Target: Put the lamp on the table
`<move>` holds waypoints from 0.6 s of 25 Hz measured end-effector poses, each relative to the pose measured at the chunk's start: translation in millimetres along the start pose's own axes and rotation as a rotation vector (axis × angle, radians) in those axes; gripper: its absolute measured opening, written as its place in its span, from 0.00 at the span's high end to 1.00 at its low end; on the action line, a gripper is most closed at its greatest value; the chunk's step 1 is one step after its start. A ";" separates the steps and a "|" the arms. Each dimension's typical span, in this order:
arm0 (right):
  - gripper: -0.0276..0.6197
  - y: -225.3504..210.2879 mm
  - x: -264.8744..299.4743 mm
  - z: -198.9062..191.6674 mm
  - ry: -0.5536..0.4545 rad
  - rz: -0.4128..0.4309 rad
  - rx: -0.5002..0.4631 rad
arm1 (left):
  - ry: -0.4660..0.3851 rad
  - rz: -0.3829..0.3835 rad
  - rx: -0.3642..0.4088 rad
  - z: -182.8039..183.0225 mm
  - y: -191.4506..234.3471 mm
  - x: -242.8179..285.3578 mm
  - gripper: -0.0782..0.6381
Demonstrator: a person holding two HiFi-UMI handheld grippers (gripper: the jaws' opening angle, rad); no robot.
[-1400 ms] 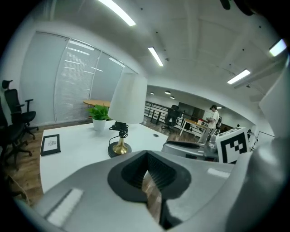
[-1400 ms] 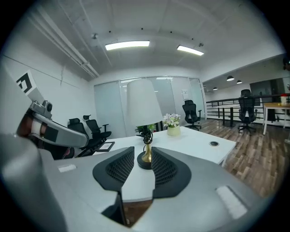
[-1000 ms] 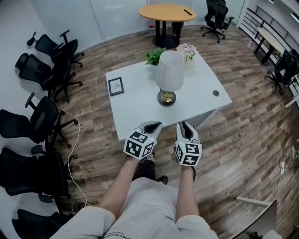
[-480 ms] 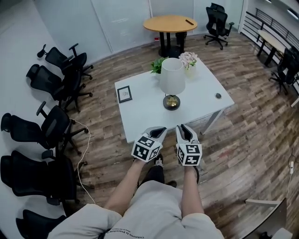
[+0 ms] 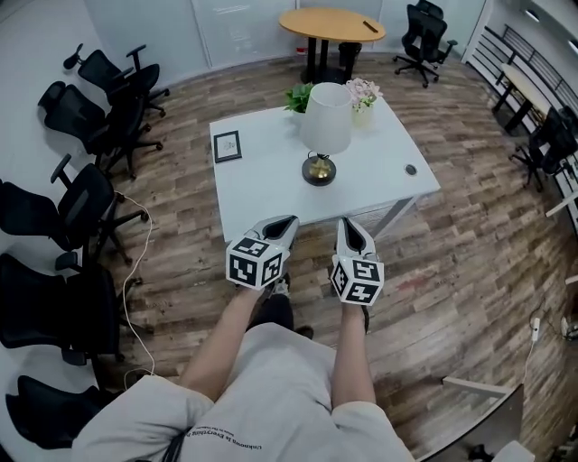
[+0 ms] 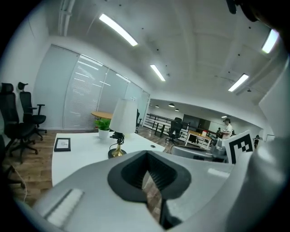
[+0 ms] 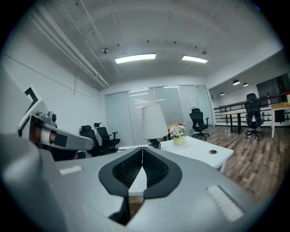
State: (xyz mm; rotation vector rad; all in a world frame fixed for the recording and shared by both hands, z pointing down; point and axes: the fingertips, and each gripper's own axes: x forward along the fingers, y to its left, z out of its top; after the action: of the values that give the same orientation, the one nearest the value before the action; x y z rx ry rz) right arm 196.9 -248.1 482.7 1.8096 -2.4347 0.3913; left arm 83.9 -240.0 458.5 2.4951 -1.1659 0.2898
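Note:
The lamp (image 5: 325, 126), with a white shade and a brass stem on a dark round base, stands upright near the middle of the white table (image 5: 262, 185). It also shows in the left gripper view as the lamp (image 6: 123, 118) and in the right gripper view as the lamp (image 7: 154, 122). My left gripper (image 5: 287, 219) and right gripper (image 5: 346, 224) hover side by side at the table's near edge, well short of the lamp. The left gripper (image 6: 146, 152) is shut with its tips touching. The right gripper (image 7: 142, 147) has just been closing and now stands shut, with nothing between its pads.
On the table are a small picture frame (image 5: 226, 145), a potted plant (image 5: 301, 96), a vase of flowers (image 5: 363, 95) and a round cable port (image 5: 411, 169). Black office chairs (image 5: 81, 198) line the left wall. A round wooden table (image 5: 331, 24) stands behind. A cable (image 5: 135, 298) lies on the floor.
Both grippers have risen a little, still side by side before the table's near edge. The lamp has not moved on the table.

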 end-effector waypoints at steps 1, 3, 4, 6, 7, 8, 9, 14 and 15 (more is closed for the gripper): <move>0.92 -0.1 -0.1 -1.9 0.009 -0.001 0.001 | 0.001 0.005 -0.003 -0.3 2.9 -0.8 0.89; 0.92 -0.3 0.6 -7.1 0.032 -0.006 0.002 | 0.010 -0.002 0.003 -2.1 4.2 -1.3 0.89; 0.92 -1.1 1.1 -9.7 0.042 -0.010 0.001 | 0.016 -0.009 0.008 -3.2 2.8 -0.8 0.89; 0.92 -2.3 1.7 -14.2 0.062 -0.012 -0.001 | 0.023 -0.020 0.015 -5.1 -1.2 0.6 0.89; 0.92 -2.1 1.9 -15.5 0.069 -0.009 0.000 | 0.025 -0.023 0.019 -5.4 -2.7 1.2 0.89; 0.92 -1.4 2.3 -16.0 0.074 -0.005 0.000 | 0.027 -0.025 0.024 -5.3 -3.1 1.6 0.89; 0.92 -0.4 3.1 -15.8 0.077 -0.001 0.000 | 0.030 -0.026 0.027 -5.2 -2.4 2.0 0.89; 0.92 -3.8 6.8 -19.3 0.093 -0.008 0.018 | 0.064 -0.036 0.003 -15.7 11.5 3.1 0.89; 0.92 -5.9 5.2 -22.3 0.102 -0.013 0.021 | 0.068 -0.029 -0.003 -18.9 14.5 2.7 0.89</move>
State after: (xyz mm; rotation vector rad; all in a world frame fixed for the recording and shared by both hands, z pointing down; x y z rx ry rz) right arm 199.1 -248.9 506.3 1.7666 -2.3590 0.4975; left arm 73.9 -242.6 480.2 2.4774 -1.1012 0.3619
